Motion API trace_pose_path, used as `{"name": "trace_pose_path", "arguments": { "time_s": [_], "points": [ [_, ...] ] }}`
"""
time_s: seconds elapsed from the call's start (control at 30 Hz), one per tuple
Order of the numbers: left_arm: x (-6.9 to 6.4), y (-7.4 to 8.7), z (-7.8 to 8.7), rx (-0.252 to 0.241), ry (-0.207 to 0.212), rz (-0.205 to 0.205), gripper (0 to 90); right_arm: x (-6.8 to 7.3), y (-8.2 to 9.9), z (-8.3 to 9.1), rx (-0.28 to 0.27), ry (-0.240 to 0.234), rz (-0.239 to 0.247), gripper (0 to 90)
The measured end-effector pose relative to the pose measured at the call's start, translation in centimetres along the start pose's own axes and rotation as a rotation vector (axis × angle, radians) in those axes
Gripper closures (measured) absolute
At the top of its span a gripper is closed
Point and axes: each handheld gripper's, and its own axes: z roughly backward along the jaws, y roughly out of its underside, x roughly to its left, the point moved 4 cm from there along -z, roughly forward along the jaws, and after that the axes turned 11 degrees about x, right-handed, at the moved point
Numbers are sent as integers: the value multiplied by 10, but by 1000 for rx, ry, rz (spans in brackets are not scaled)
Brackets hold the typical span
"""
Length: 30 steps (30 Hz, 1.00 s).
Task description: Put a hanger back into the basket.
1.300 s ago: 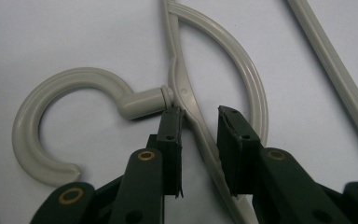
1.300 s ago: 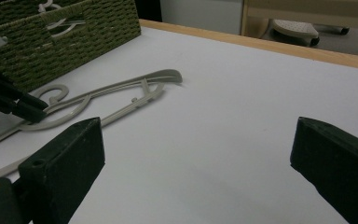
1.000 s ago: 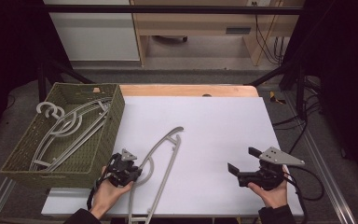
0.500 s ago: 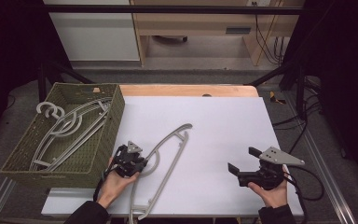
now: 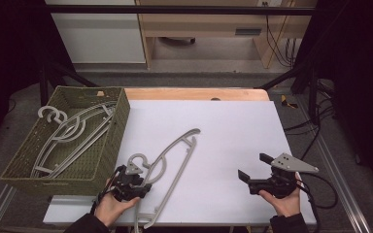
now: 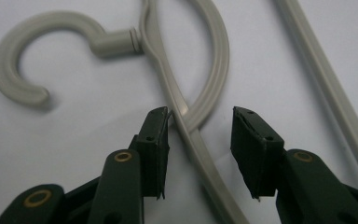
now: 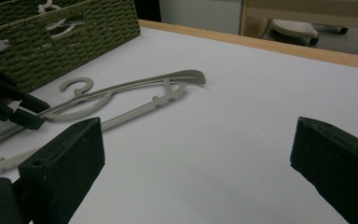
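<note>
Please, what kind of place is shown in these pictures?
Probably a lab or workshop set up for recording handling work: a white-topped table inside a black metal frame, loose cables on the floor behind, and a woven basket of grey hangers.

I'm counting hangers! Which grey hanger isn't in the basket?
The grey hanger lying flat on the white table, by the left gripper. The other hangers are piled inside the green woven basket.

The grey hanger (image 5: 167, 162) runs under the left gripper (image 5: 128, 182) in the high view, so its neck is hidden there. Beside that gripper, the hanger's lower end is cut off by the bottom edge.
</note>
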Motion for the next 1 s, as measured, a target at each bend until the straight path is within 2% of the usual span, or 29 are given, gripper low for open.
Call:
{"name": "trace_pose_path", "arguments": {
  "time_s": [0.1, 0.17, 0.37, 0.47, 0.5, 0.53, 0.6, 0.63, 0.8, 0.9, 1.0],
  "points": [
    [0, 1, 1, 13, -15, 1, 597, 0, 0, 0, 0, -2, -2, 31],
    [1, 1, 1, 11, -39, -4, 680, 0, 0, 0, 1, -1, -1, 31],
    [2, -2, 2, 44, -35, -8, 715, 1, 0, -2, 3, -4, -8, 31],
    [6, -6, 3, 17, -11, -15, 734, 1, 0, -1, 3, -3, -2, 31],
    [8, -9, 4, 5, -3, -15, 769, 1, -1, -1, -1, -3, -9, 31],
    [10, -10, 4, 20, -11, -27, 775, 0, 0, 0, -1, -2, -7, 31],
    [13, -14, 1, 6, -2, -18, 777, 0, 0, 0, 1, -1, -2, 30],
    [14, -15, 2, 17, 3, -23, 778, 0, 0, 0, 2, 0, -5, 30],
    [11, -11, 3, -11, -11, -15, 771, 1, 0, 0, 1, -1, -6, 30],
    [7, -3, 4, -2, -3, -12, 679, 0, -1, 1, -4, -4, -5, 30],
    [6, 1, 4, 18, -1, -2, 632, 1, 0, 1, -2, -8, -6, 30]
  ]
}}
